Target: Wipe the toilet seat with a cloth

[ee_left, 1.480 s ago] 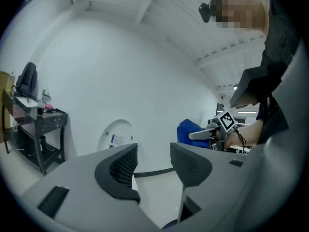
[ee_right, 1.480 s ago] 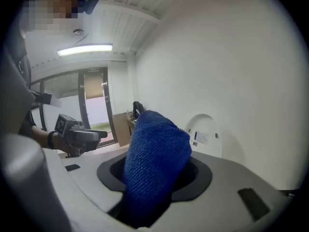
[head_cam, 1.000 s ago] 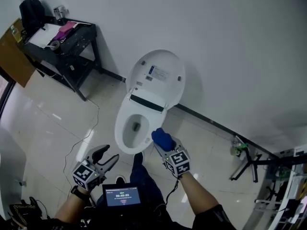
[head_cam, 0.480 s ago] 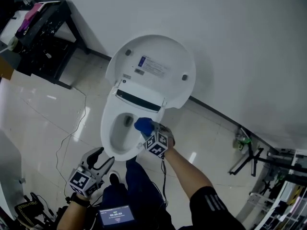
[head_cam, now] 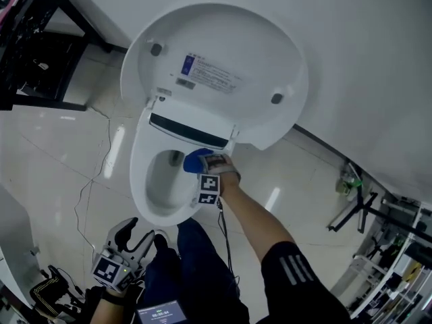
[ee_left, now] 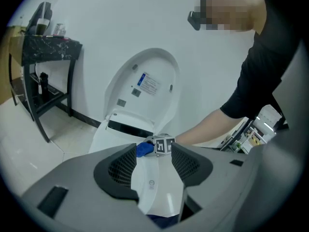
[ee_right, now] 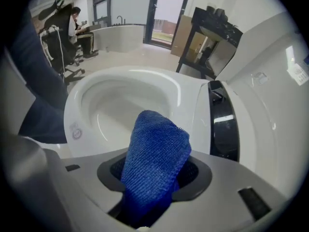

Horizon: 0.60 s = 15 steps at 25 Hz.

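The white toilet stands with its lid [head_cam: 216, 66] raised against the wall. Its seat [head_cam: 142, 181] rings the bowl [ee_right: 125, 105]. A folded blue cloth [head_cam: 196, 160] is clamped in my right gripper [head_cam: 206, 169], which is shut on it. The cloth [ee_right: 154, 158] hangs over the seat's right rear part [ee_right: 190, 105], close to the black hinge strip [ee_right: 219, 122]; I cannot tell if it touches. My left gripper [head_cam: 127, 243] stays open and empty, low near the person's legs, short of the toilet's front. In the left gripper view, the cloth [ee_left: 142, 149] shows between the open jaws [ee_left: 153, 164].
A black metal shelf table [head_cam: 27, 52] stands left of the toilet by the wall. A thin cable [head_cam: 91, 187] trails over the glossy floor tiles. A black stand [head_cam: 358, 211] and clutter sit at the right. The person's blue trouser legs [head_cam: 196, 268] are right before the bowl.
The right gripper carried the cloth from the seat's front right up to its rear right beside the hinge. The head view closed in on the toilet. The left gripper stayed low and open.
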### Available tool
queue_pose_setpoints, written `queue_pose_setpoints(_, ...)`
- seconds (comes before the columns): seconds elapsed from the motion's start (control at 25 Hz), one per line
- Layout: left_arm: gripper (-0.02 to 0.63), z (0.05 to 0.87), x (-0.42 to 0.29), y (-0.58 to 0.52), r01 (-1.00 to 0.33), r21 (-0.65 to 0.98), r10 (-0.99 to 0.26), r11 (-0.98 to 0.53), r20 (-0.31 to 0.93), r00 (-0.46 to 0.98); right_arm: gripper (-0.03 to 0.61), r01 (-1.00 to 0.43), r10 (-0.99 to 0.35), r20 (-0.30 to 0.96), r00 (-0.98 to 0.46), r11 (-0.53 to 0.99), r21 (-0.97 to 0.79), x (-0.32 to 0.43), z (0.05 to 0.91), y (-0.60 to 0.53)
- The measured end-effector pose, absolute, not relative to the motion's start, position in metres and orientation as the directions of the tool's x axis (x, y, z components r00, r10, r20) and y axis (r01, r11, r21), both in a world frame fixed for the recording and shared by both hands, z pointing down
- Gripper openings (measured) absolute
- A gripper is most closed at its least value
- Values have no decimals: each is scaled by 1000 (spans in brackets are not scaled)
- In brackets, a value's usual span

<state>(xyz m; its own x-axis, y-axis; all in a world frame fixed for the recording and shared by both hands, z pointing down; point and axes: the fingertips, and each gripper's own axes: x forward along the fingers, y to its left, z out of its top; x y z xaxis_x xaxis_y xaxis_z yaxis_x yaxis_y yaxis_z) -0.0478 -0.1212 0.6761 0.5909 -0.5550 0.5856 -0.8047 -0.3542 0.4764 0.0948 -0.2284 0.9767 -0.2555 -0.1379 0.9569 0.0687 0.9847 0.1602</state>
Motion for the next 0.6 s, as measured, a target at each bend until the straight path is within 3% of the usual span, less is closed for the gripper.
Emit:
queue_pose_setpoints(0.24,233,688,-48,-132,-802,468,-574,-372,563,595,222,180,-111,970,-215,972,151,122,998,-216)
queue_pose_setpoints(0.6,233,692,-30,-127,-774,489,-550,-402,548,631,219,-7,-138,972,-192,990,139,144,994,-178)
